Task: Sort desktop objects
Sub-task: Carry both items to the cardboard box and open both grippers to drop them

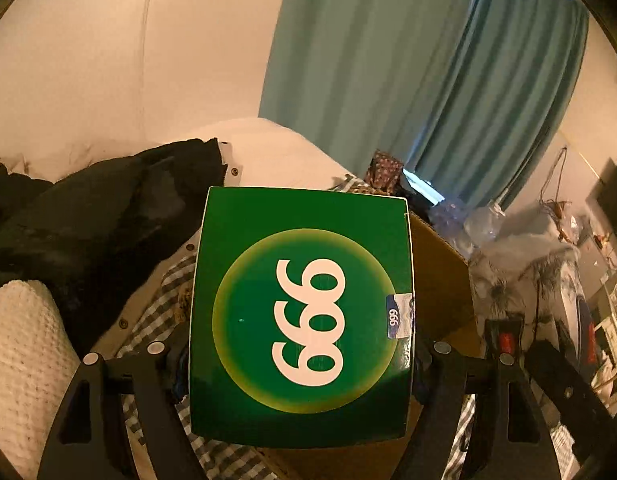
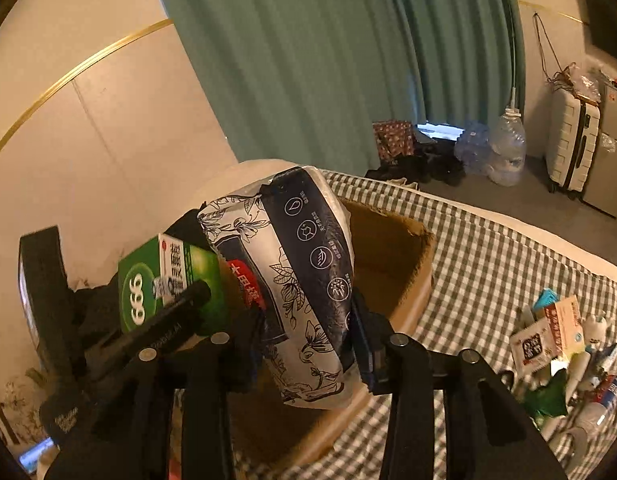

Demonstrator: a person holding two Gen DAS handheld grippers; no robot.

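Observation:
My left gripper (image 1: 300, 360) is shut on a green box marked 999 (image 1: 304, 312) and holds it above an open cardboard box (image 1: 440, 280). The green box also shows in the right wrist view (image 2: 168, 284), held by the left gripper (image 2: 176, 312). My right gripper (image 2: 308, 344) is shut on a soft white and navy tissue pack with a flower print (image 2: 292, 272), held over the cardboard box (image 2: 392, 256).
The cardboard box sits on a green checked bedsheet (image 2: 488, 264). A pile of small boxes, tubes and bottles (image 2: 564, 360) lies at the right. Dark clothing (image 1: 92, 216) and a white towel (image 1: 20, 352) lie at the left. Curtain (image 2: 308, 60), water bottles and a suitcase stand beyond.

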